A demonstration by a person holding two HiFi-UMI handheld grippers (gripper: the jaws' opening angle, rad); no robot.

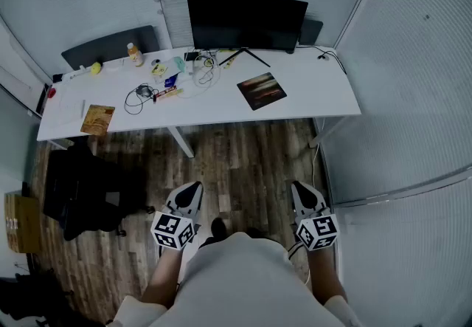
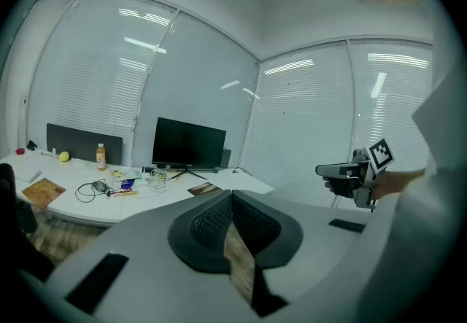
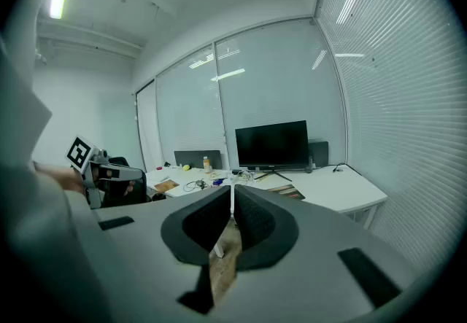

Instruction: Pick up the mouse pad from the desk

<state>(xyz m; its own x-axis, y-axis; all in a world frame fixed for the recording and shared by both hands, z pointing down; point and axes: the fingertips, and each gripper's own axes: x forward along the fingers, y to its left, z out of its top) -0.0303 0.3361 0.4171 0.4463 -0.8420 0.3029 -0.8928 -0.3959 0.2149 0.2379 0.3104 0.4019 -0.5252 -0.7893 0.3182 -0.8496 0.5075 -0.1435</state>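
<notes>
The mouse pad, a dark square with a reddish picture, lies flat on the white desk, right of centre and in front of the monitor. It also shows far off in both gripper views, as the mouse pad and the mouse pad. Both grippers are held low near the person's body, well short of the desk and over the wooden floor. My left gripper has its jaws together with nothing in them. My right gripper is shut and empty too. Both point toward the desk.
A black monitor stands at the desk's back. A bottle, tangled cables, small items and a brown booklet cover the desk's left half. A black office chair stands left on the floor. Glass walls with blinds enclose the room.
</notes>
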